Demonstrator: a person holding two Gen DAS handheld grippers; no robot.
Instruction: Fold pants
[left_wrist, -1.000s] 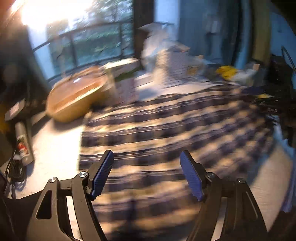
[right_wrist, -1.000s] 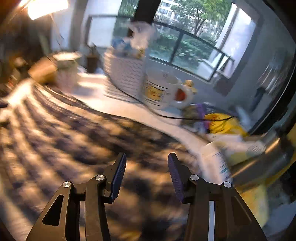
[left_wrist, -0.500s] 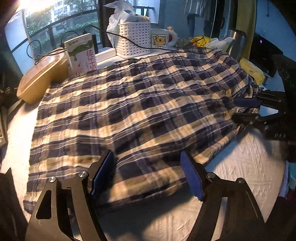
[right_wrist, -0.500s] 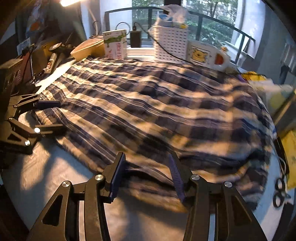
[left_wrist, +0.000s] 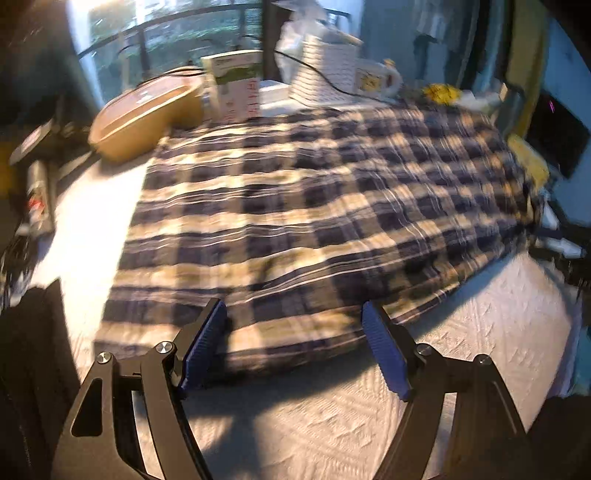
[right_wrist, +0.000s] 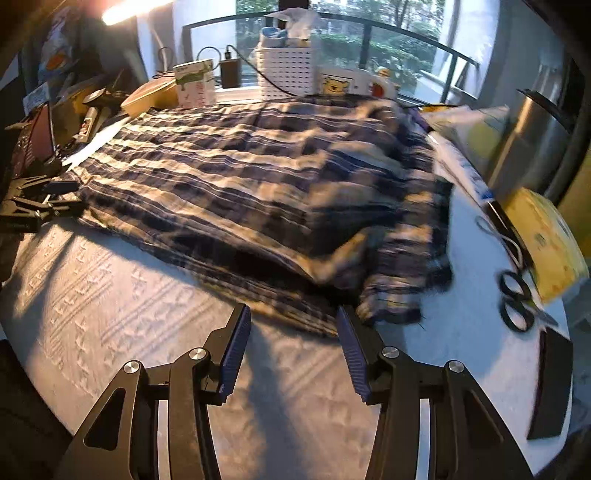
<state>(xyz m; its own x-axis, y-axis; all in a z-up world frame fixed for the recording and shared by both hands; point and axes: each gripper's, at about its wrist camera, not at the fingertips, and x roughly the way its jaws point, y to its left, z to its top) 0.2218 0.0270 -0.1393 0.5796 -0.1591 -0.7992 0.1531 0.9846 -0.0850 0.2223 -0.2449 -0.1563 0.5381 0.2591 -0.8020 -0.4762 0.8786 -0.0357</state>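
Left wrist view
Left gripper: we see our left gripper (left_wrist: 293, 345) spread wide with nothing between its blue ribbed pads (left_wrist: 384, 354), poised at the near hem of the cloth.
Pants: the navy-and-cream plaid cotton pants (left_wrist: 314, 206) lie spread flat across the white textured table cover (left_wrist: 332, 417), filling the middle of the table; the picture is somewhat blurred.
Behind the pants: a tan oval lidded dish (left_wrist: 147, 118) sits at the far left corner, a white and green carton (left_wrist: 236, 85) stands just beside it, then a white perforated plastic basket (left_wrist: 325, 74) and a white mug with a yellow bear print (left_wrist: 373, 79).

Right wrist view
Right gripper: our right gripper (right_wrist: 293, 349) is likewise spread apart and holds nothing, its tips just short of the near edge of the pants (right_wrist: 258, 184).
Pants: here we see the right side bunched and doubled over itself, with a rumpled end hanging towards the near right.
Left gripper: it (right_wrist: 55, 199) shows at the far left edge of the cloth; we cannot tell from here whether it touches the fabric.
Right of the pants: black-handled scissors (right_wrist: 513, 299) lie on the table cover (right_wrist: 129, 314), well apart from the cloth, with a yellow packet (right_wrist: 546, 236) beyond them.
Back row: the carton (right_wrist: 194, 83), basket (right_wrist: 286, 70) and mug (right_wrist: 347, 83) stand along the window.
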